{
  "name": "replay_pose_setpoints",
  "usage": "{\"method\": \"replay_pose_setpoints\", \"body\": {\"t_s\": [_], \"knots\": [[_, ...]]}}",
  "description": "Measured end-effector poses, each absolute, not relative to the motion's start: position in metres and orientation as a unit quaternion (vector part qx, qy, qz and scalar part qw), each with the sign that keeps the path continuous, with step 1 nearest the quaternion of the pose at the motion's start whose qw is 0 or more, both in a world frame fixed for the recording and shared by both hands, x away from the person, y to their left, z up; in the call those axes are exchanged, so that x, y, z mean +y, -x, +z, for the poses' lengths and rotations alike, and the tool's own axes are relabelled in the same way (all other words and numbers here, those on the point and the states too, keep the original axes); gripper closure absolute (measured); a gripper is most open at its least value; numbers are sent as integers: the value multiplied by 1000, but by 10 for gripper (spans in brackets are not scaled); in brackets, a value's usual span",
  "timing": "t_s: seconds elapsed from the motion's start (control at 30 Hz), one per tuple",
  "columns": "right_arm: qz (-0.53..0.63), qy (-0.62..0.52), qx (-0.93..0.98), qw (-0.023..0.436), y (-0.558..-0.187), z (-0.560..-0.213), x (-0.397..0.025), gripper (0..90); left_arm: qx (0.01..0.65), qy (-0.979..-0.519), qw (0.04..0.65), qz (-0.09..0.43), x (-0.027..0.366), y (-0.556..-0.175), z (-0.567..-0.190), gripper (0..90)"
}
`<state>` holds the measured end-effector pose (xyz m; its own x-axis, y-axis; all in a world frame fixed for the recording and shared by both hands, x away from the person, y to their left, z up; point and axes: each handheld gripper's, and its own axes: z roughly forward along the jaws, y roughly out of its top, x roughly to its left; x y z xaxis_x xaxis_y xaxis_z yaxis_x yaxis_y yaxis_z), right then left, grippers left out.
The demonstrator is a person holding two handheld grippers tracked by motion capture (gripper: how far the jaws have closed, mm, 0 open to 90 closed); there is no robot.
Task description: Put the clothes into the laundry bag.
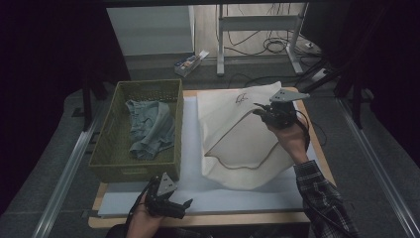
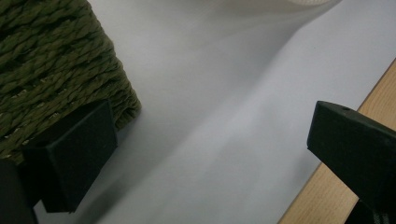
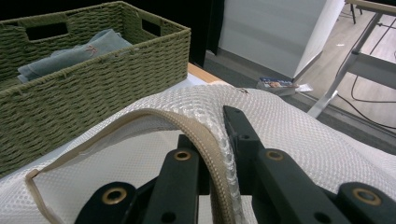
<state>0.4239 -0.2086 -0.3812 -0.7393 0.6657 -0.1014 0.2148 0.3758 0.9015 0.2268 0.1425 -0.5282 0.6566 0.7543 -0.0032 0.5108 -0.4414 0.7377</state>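
**Mesh bag held up by its zip edge**

The white mesh bag [image 1: 233,136] lies on the right half of the pale mat [image 1: 198,196], its mouth open toward 7 o'clock and its tan zip trim [image 3: 205,140] curving around the opening. My right gripper [image 1: 270,115] sits at the bag's 2 o'clock edge, jaws closed on the trim and a fold of mesh, lifting that rim off the mat. In the right gripper view the trim runs straight down between my two black jaws.

My left gripper [image 1: 173,204] hovers at 6 o'clock over the mat's near edge, jaws spread wide with nothing between them, one jaw just beside the corner of the green woven basket [image 2: 51,65]. That basket stands at 9 o'clock from the bag, with blue-grey clothing [image 1: 151,129] inside.
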Motion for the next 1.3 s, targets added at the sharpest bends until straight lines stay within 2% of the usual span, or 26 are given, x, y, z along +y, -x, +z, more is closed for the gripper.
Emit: {"method": "replay_pose_setpoints", "body": {"t_s": [0.33,0.73,0.83,1.0,1.3], "knots": [[493,-273,794,229,-424,-387,-212,818,347,-826,414,162,140,-223,-517,18],[485,-272,799,227,-424,-390,-211,814,344,-819,427,168,139,-220,-507,16],[484,-272,800,226,-424,-391,-212,812,342,-823,410,194,138,-219,-502,19],[482,-273,802,224,-425,-391,-212,809,347,-811,440,167,139,-218,-494,25],[482,-275,802,221,-426,-391,-213,807,366,-799,447,169,141,-216,-484,36]]}}
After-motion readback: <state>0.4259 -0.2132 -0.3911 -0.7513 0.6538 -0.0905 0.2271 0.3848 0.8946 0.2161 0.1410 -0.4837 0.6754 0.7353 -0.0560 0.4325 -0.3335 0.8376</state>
